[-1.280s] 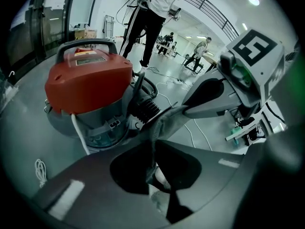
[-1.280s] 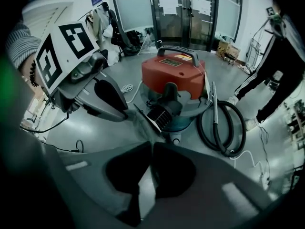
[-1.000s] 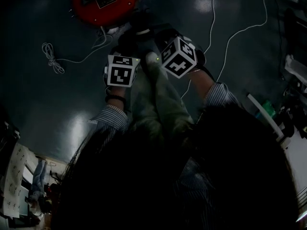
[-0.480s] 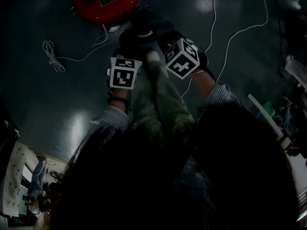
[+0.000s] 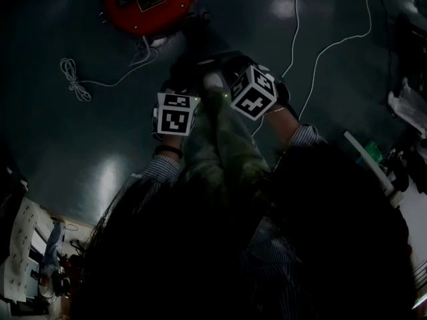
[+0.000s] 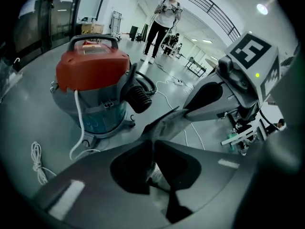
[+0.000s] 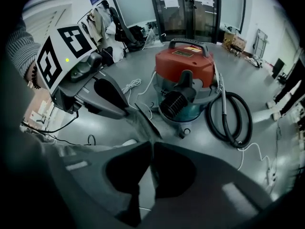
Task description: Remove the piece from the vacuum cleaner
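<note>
L gripper point(image 6: 152, 144) & R gripper point(image 7: 151, 149) both clamp thin grey piece point(image 6: 164, 125) stretched betw. them; vacuum cleaner point(image 5: 148, 2) ahead on floor point(image 5: 80, 145), apart.

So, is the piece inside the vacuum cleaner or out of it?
Out. Both the left gripper and the right gripper are shut on the grey piece, holding it apart from the vacuum cleaner.

The head view is dim and underexposed, its lower half near black; pale glare patches lie on the glossy floor point(image 5: 107, 179). Both gripper views are bright under ceiling lamps point(image 6: 261, 8), fisheye-bent with dark corners; the vacuum cleaner point(image 6: 93, 94) is sharp, the near foreground soft.
</note>
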